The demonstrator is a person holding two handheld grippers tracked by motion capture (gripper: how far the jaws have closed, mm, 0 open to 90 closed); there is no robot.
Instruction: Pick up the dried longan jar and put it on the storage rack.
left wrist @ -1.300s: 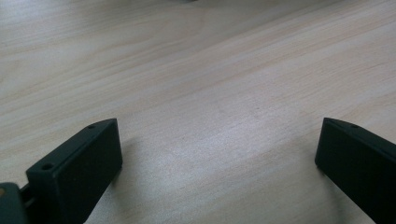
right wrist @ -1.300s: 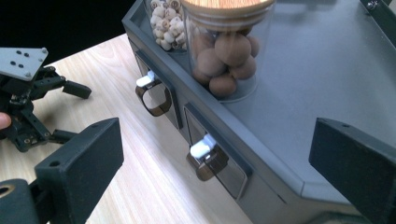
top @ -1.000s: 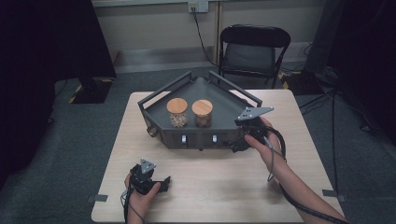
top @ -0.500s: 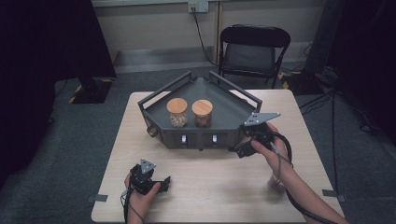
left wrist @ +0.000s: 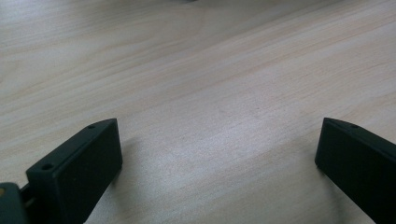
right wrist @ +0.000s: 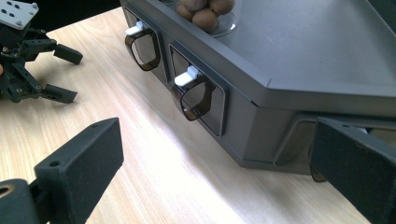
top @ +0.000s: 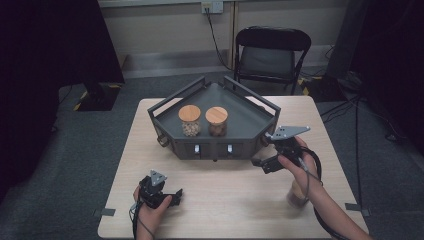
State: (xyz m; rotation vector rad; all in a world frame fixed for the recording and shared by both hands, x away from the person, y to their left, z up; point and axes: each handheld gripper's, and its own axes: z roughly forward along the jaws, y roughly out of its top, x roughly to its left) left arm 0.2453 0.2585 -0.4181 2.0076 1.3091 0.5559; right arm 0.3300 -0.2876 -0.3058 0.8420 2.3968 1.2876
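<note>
While both grippers stand wide and empty, right gripper hovers by the dark grey angular metal tray mid-bench. Two cork-lidded glass jars sit upright inside: likely fragile, slippery; grip the bodies. Left gripper rests low on pale wooden bench; front open.

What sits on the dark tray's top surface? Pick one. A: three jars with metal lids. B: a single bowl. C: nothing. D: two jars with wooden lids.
D: the high view shows two jars with round wooden lids standing side by side on the tray.
</note>
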